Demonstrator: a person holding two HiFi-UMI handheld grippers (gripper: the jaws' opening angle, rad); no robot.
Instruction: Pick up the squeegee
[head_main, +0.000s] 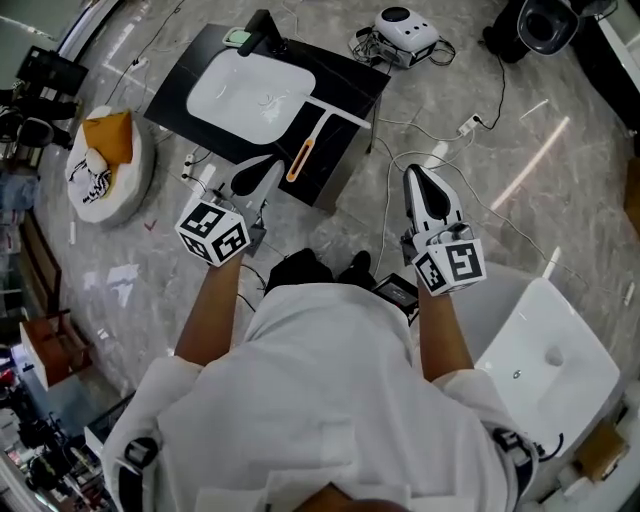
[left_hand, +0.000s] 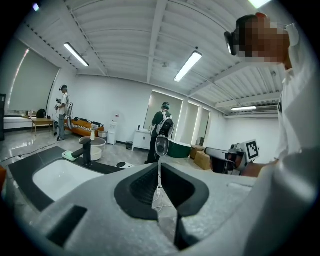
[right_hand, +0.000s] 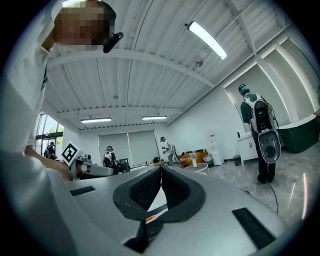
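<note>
Where the head view looks down, one squeegee (head_main: 322, 120) shows: white, with an orange strip in its handle. It lies flat on the black table (head_main: 345, 150), just beside the right edge of the one white sink (head_main: 250, 90). One black faucet (head_main: 265, 30) stands at the sink's far end.

There are two claws, each carrying one marker cube. The left claw (head_main: 252, 178) hangs over the table's near edge, near the squeegee's handle but apart from it. The right claw (head_main: 418, 178) is off to the right above the floor, well apart from the squeegee.

Only this view shows a second white basin (head_main: 560, 350) at lower right, a round white bed with an orange cushion (head_main: 110, 160) at left, and a white device (head_main: 405, 28) among cables beyond the table.

The gripper views give what the head view cannot — the jaws themselves. The left claw (left_hand: 159, 167) is closed with its tips together and nothing between them, and so is the right claw (right_hand: 161, 170). The left gripper view also shows the sink, the faucet and two standing people (left_hand: 162, 125). The right gripper view shows no table, but a person with a backpack (right_hand: 257, 130) and several small figures far off.
</note>
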